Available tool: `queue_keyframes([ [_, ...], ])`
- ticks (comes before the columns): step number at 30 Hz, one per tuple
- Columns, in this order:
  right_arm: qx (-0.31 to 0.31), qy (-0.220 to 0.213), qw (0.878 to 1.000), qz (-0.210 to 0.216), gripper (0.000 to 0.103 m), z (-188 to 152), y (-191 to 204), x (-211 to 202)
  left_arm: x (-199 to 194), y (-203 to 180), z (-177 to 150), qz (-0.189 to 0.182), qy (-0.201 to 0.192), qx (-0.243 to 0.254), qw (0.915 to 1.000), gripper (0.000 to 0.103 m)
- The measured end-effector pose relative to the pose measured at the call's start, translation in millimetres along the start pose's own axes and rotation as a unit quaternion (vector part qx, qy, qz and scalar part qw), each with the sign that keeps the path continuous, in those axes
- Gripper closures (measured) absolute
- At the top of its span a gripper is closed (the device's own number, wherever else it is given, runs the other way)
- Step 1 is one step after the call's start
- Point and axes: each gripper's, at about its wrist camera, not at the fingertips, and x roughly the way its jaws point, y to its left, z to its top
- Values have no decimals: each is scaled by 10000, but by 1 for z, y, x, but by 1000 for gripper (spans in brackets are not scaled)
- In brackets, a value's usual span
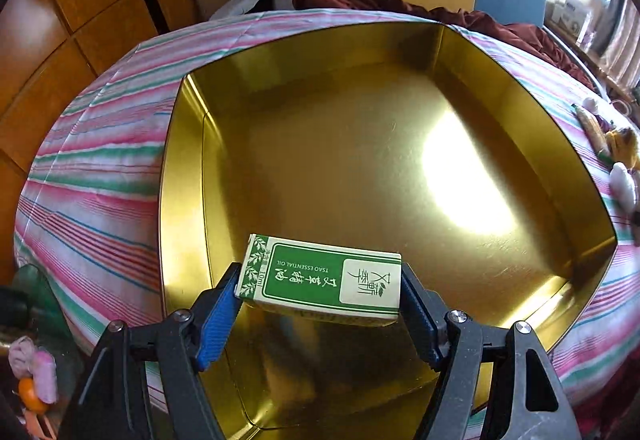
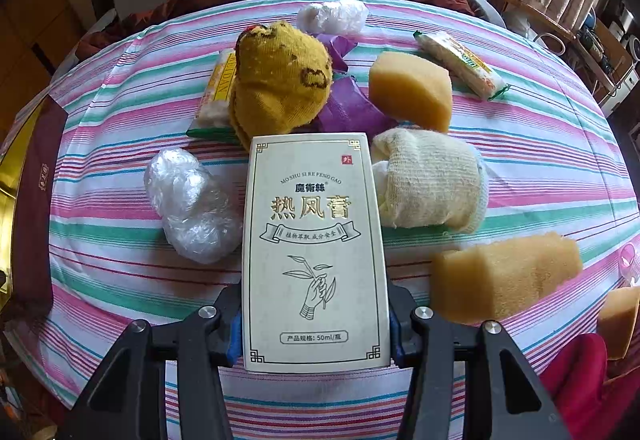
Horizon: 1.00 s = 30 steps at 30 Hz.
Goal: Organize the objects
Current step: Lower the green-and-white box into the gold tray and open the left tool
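Your left hand-held gripper is gripping a green-and-white essential-oil box by its two short ends, the blue pads pressing on either side, jaws roughly halfway apart. You are holding the box level and crosswise above the near edge of a large gold tin, whose shiny floor is lying bare and catching a bright patch of light. The tin is sitting on the striped cloth that is covering the tabletop.

Your right hand-held gripper is clamping a tall cream box with gold lettering and a line drawing of a hand holding a sprig. The jaws are standing fairly narrow, pressing on the box's long sides near its lower end, and the box is pointing away from you over the cloth.

Beyond that box a loose group is lying on the stripes: a mustard-yellow sock, a crumpled clear plastic bundle to the left, a cream knitted sock to the right, a yellow sponge behind it, and another sponge nearer you on the right. A wrapped snack bar is lying at the far right of the group. The tin's edge is showing at the far left of the right wrist view.
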Motion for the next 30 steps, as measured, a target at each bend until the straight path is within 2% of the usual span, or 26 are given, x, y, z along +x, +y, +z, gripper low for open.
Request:
queue_keyframes([
  [12, 19, -4, 10000, 5, 51, 1, -1, -1, -4, -2, -1, 39, -10, -47, 10000, 26],
  [15, 26, -4, 10000, 11, 51, 1, -1, -1, -3, -1, 2, 31, -18, -68, 10000, 23],
  [17, 35, -4, 10000, 18, 51, 0, -2, -2, -4, -2, 3, 8, -59, -92, 9999, 17],
  [23, 31, -6, 10000, 17, 51, 0, -4, -2, -9, -2, 2, 53, -150, -57, 9999, 17],
  [30, 45, -44, 10000, 30, 51, 0, -4, -2, -48, 3, 2, 86, -792, -249, 9965, 17],
])
